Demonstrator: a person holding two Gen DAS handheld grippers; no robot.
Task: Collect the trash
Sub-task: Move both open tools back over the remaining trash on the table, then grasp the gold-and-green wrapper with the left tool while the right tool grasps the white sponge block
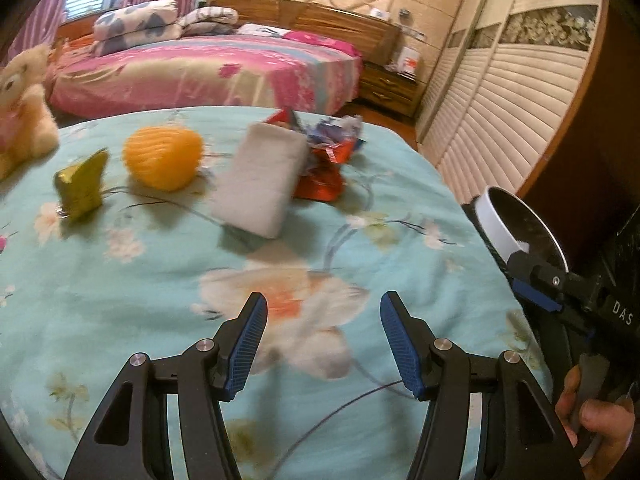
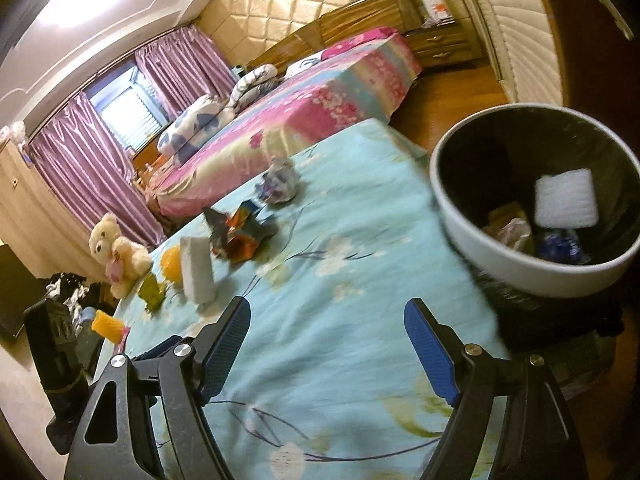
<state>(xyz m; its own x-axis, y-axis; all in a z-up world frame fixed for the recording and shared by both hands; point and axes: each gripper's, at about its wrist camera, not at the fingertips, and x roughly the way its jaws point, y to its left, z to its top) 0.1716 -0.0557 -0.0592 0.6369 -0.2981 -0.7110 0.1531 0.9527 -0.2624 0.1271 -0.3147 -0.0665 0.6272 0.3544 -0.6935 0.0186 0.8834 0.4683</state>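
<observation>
On the turquoise floral bedspread (image 1: 120, 320) lie a white foam block (image 1: 258, 178), an orange-red snack wrapper (image 1: 322, 172), a crumpled bluish wrapper (image 1: 340, 128), an orange foam net (image 1: 162, 158) and a gold-green wrapper (image 1: 82, 190). My left gripper (image 1: 323, 340) is open and empty, low over the bedspread, short of the foam block. My right gripper (image 2: 327, 354) is open and empty over the bed. A white-rimmed trash bin (image 2: 520, 268) stands at the bed's right edge; a white foam piece (image 2: 566, 198) is inside or falling in, above other trash. The bin also shows in the left wrist view (image 1: 494, 224).
A teddy bear (image 1: 20, 108) sits at the left of the bed. A second bed with pink covers (image 1: 208, 72) lies beyond. A slatted wardrobe (image 1: 500, 120) and a wooden nightstand (image 1: 392, 88) stand at the right. Clutter lies on the floor at left (image 2: 80, 300).
</observation>
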